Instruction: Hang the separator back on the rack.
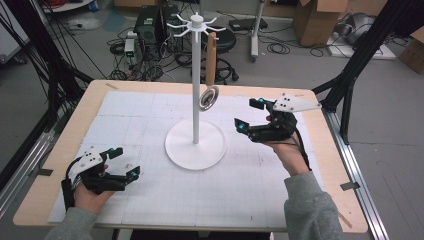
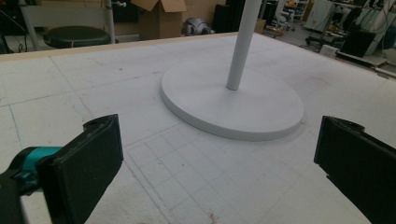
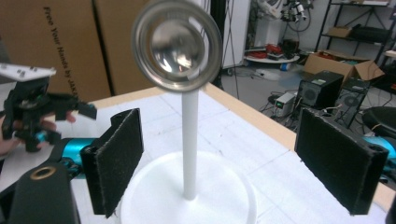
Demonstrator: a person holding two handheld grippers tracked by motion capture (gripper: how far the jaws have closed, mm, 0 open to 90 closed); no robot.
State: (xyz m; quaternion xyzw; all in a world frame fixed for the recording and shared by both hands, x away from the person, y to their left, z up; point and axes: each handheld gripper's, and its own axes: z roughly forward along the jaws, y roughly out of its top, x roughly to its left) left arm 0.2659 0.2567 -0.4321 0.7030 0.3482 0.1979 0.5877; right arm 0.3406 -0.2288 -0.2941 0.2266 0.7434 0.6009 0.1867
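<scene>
Right claw [image 3: 219, 163] gapes empty below the hanging ladle [image 3: 176, 44].

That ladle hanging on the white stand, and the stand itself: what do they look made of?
The ladle: its bowl looks like polished metal, mirror-bright with reflections, while the handle looks like pale wood, matte brown. The stand seems to be white plastic or painted metal, smooth and even; the look leaves that open.

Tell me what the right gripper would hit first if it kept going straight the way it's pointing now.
Probably the white stand's pole: it rises between the right gripper's open jaws, above the round base. The hanging metal ladle bowl sits higher, likely above the line; depth is unclear.
</scene>
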